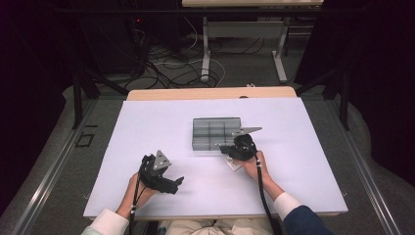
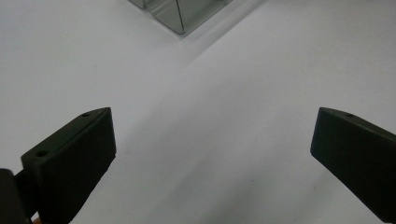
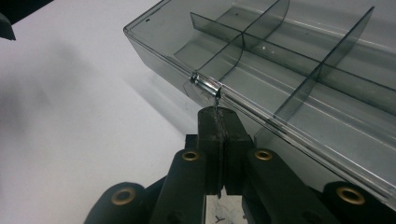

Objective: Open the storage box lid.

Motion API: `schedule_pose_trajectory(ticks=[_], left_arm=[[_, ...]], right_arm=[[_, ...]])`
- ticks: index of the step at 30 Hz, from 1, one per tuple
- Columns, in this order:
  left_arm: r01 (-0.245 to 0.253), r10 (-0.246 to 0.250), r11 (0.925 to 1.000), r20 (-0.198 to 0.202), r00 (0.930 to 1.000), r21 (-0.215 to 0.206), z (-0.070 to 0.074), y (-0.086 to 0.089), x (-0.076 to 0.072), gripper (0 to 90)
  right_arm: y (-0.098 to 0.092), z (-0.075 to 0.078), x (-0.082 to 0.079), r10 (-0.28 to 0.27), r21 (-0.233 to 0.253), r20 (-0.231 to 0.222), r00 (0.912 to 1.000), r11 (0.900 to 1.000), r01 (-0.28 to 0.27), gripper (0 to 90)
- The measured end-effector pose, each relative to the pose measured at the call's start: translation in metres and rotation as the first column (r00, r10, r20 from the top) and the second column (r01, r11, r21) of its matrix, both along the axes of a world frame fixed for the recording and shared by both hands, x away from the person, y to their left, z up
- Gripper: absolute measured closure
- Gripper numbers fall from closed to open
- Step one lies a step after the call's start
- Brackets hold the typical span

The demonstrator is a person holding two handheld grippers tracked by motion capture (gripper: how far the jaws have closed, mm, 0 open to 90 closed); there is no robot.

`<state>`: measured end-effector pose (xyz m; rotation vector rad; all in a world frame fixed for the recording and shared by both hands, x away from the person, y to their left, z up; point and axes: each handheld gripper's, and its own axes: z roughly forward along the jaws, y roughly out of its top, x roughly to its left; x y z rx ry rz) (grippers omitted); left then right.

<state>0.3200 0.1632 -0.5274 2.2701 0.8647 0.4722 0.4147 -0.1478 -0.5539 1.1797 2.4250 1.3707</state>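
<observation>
right claw (image 3: 218, 114) clenched on latch (image 3: 207, 86) of clear box (image 1: 216, 133); left claw (image 2: 212, 149) released, over table (image 1: 147, 127).

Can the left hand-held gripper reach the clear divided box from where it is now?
Probably yes. The left hand-held gripper has its jaws wide open, and bare white table lies between it and the clear divided box. The right hand-held gripper stands at the box's near edge.

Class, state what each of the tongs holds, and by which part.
Right tongs: shut on the clear box's front latch tab. Left tongs: open, holding nothing.
</observation>
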Motion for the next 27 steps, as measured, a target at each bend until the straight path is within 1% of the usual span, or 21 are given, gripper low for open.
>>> schedule_pose_trajectory(ticks=[1, 2, 3, 4, 7, 8, 9, 10, 11, 12, 13, 14, 16, 17, 18, 19, 21, 24, 25, 27], left_arm=[[-0.001, 0.001, 1.0, 0.003, 1.0, -0.001, -0.0003, -0.0002, 0.0001, 0.0], [-0.008, 0.008, 0.9999, 0.017, 0.9998, -0.007, -0.0015, -0.0009, 0.0, 0.0], [-0.009, 0.009, 0.9999, 0.017, 0.9998, -0.007, -0.0016, -0.001, 0.0, 0.0], [-0.009, 0.009, 0.9999, 0.015, 0.9998, -0.009, -0.0017, -0.0011, -0.0001, 0.0], [-0.004, 0.004, 1.0, 0.018, 0.9998, -0.002, -0.0018, -0.0009, 0.0008, 0.0], [-0.004, 0.004, 1.0, 0.018, 0.9998, -0.002, -0.0019, -0.0009, 0.001, 0.0], [-0.006, 0.006, 1.0, 0.012, 0.9999, -0.007, -0.0021, -0.0013, 0.0008, 0.0], [-0.006, 0.006, 1.0, 0.017, 0.9998, -0.007, -0.0019, -0.0013, 0.0009, 0.0], [-0.006, 0.006, 1.0, 0.017, 0.9998, -0.007, -0.0018, -0.0013, 0.0008, 0.0], [-0.006, 0.006, 1.0, 0.017, 0.9998, -0.007, -0.0017, -0.0012, 0.0007, 0.0], [-0.008, 0.008, 0.9999, 0.017, 0.9998, -0.012, -0.0018, -0.0013, 0.0006, 0.0], [-0.008, 0.009, 0.9999, 0.019, 0.9998, -0.009, -0.0017, -0.0011, 0.0008, 0.0], [-0.006, 0.006, 1.0, 0.018, 0.9998, -0.006, -0.0015, -0.0007, 0.001, 0.0], [-0.007, 0.007, 1.0, 0.019, 0.9998, -0.006, -0.0015, -0.0007, 0.001, 0.0], [-0.005, 0.006, 1.0, 0.017, 0.9998, -0.007, -0.0015, -0.0007, 0.001, 0.0], [-0.008, 0.008, 0.9999, 0.017, 0.9998, -0.013, -0.0018, -0.0011, 0.0009, 0.0], [-0.004, 0.005, 1.0, 0.017, 0.9998, -0.007, -0.0015, -0.0008, 0.0011, 0.0], [-0.002, 0.002, 1.0, 0.019, 0.9998, -0.004, -0.0011, -0.0003, 0.0011, 0.0], [-0.007, 0.007, 0.9999, 0.014, 0.9999, -0.014, -0.0014, -0.0008, 0.0008, 0.0], [-0.007, 0.007, 0.9999, 0.015, 0.9999, -0.013, -0.0014, -0.0008, 0.0008, 0.0]], right_arm=[[-0.0001, -0.0006, 0.0003, -0.003, 0.009, -0.002, 1.0, 1.0, 0.003, 88.8], [-0.0005, -0.0015, 0.0009, 0.0, 0.021, 0.001, 1.0, 1.0, 0.0, 88.2], [-0.001, -0.0015, 0.0011, 0.002, 0.016, -0.005, 1.0, 1.0, -0.002, 88.1], [-0.0005, -0.0018, 0.001, 0.0, 0.025, -0.014, 0.9999, 1.0, 0.0, 87.9], [0.0006, -0.0027, 0.0015, 0.007, 0.023, -0.014, 0.9999, 1.0, -0.006, 86.4], [0.0013, -0.0035, 0.0018, 0.011, 0.03, -0.011, 0.9999, 0.999, -0.01, 86.0], [0.0013, -0.0025, 0.0014, 0.013, 0.01, -0.024, 0.9996, 1.0, -0.013, 86.0], [0.0025, -0.003, 0.0006, 0.004, 0.024, -0.021, 0.9998, 1.0, -0.003, 85.8], [0.002, -0.0028, 0.0013, 0.015, 0.019, -0.016, 0.9998, 1.0, -0.015, 85.7], [0.0011, -0.0021, 0.0013, 0.017, 0.011, -0.025, 0.9995, 1.0, -0.017, 85.7], [0.0014, -0.0033, 0.0015, 0.011, 0.027, -0.016, 0.9998, 1.0, -0.011, 85.7], [0.0014, -0.0037, 0.0015, 0.011, 0.035, -0.018, 0.9998, 0.999, -0.01, 85.7], [0.0011, -0.0033, 0.0014, 0.011, 0.032, -0.019, 0.9998, 0.999, -0.011, 85.6], [0.0006, -0.0027, 0.0014, 0.016, 0.027, -0.028, 0.9995, 1.0, -0.016, 85.6], [0.0006, -0.0032, 0.0015, 0.013, 0.034, -0.025, 0.9996, 0.999, -0.012, 85.6], [0.0016, -0.0049, 0.0018, 0.006, 0.057, -0.009, 0.9999, 0.998, -0.006, 85.6], [0.0007, -0.004, 0.0016, 0.011, 0.047, -0.016, 0.9998, 0.999, -0.01, 85.6], [-0.0003, -0.0027, 0.0014, 0.016, 0.044, -0.014, 0.9998, 0.999, -0.016, 85.6], [-0.0001, -0.0032, 0.0022, 0.022, 0.046, 0.0, 0.9998, 0.999, -0.022, 85.6], [-0.0004, -0.0031, 0.0023, 0.025, 0.041, -0.001, 0.9997, 0.999, -0.025, 85.5]])
